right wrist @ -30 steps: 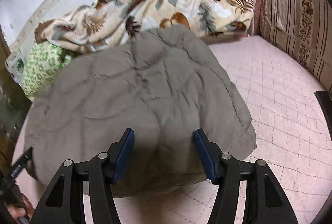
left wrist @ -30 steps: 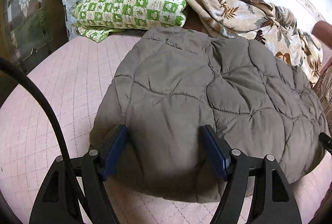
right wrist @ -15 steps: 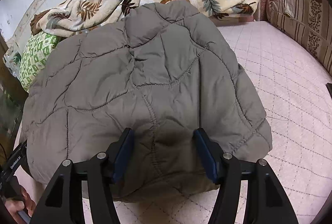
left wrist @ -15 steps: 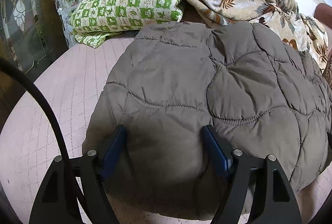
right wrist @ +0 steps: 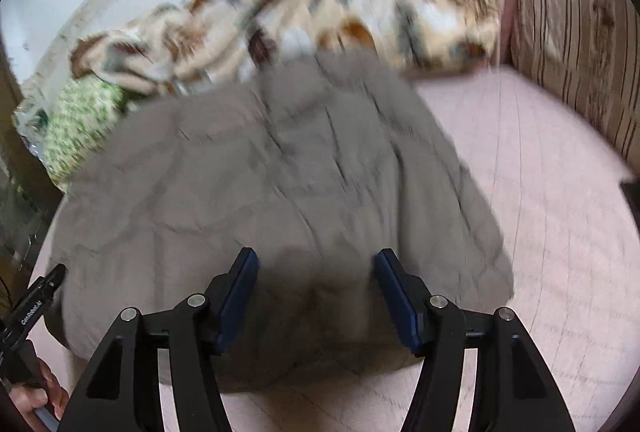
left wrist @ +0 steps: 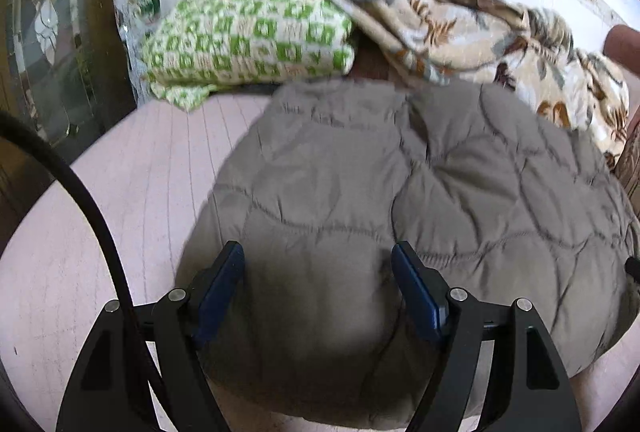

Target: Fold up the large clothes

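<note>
Two claws: both spread wide, neither pinching anything.
Left gripper [left wrist: 318, 266]: black two-finger claw with blue pads [left wrist: 218, 286], fingers well apart, poised over the near edge of the jacket; whether the pads touch the fabric I cannot tell.
Right gripper [right wrist: 316, 272]: same black build, blue pads [right wrist: 240, 288] held wide, over the jacket's near edge (this view is motion-blurred).
Grey-brown quilted puffer jacket [left wrist: 400, 192]: lies as a rounded padded bundle on the bed, its near hem between each claw's fingers, its far edge just beside the pillow and blanket.
Pale pink quilted bed cover [left wrist: 132, 184]: under the jacket, bare to the left and right of it.
Green-and-white checked pillow [left wrist: 248, 40]: at the far left, against the wall.
Beige leaf-print blanket [left wrist: 460, 32]: heaped behind the jacket, overlapping the pillow's top.
Striped brown sofa cushion [right wrist: 580, 52]: far right in the right wrist view, upright at the bed's edge.
</note>
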The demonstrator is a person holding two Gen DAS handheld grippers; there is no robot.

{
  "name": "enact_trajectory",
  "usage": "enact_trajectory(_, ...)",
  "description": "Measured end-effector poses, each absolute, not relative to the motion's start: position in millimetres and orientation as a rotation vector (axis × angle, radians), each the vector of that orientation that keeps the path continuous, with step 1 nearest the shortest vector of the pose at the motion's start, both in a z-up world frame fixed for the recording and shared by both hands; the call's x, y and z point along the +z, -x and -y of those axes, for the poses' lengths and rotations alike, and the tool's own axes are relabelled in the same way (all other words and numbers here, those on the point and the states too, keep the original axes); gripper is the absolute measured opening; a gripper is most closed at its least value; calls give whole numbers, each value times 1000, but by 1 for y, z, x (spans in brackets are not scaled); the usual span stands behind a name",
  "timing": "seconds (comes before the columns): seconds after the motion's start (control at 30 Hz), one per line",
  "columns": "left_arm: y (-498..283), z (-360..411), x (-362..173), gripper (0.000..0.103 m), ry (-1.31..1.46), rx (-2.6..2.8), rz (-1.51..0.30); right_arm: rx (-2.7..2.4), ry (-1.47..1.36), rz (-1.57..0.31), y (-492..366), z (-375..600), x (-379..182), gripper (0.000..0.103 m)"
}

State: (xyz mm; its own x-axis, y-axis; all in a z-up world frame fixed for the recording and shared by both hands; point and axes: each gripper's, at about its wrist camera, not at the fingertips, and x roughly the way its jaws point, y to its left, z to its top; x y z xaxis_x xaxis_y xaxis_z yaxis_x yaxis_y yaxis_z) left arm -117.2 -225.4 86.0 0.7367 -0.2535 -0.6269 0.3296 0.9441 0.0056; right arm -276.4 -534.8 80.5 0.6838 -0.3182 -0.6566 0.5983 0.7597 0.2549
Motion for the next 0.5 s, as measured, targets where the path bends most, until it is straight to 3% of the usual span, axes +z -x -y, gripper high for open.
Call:
enact_trajectory(0.13, 115, 235, 83, 76, -149, -329, -666, -487, -480, -569, 267, 527, 87, 66)
enact_trajectory(0.5, 110, 248, 69, 76, -216, -315, -680, -473, -467, -674, 243, 525, 57, 66)
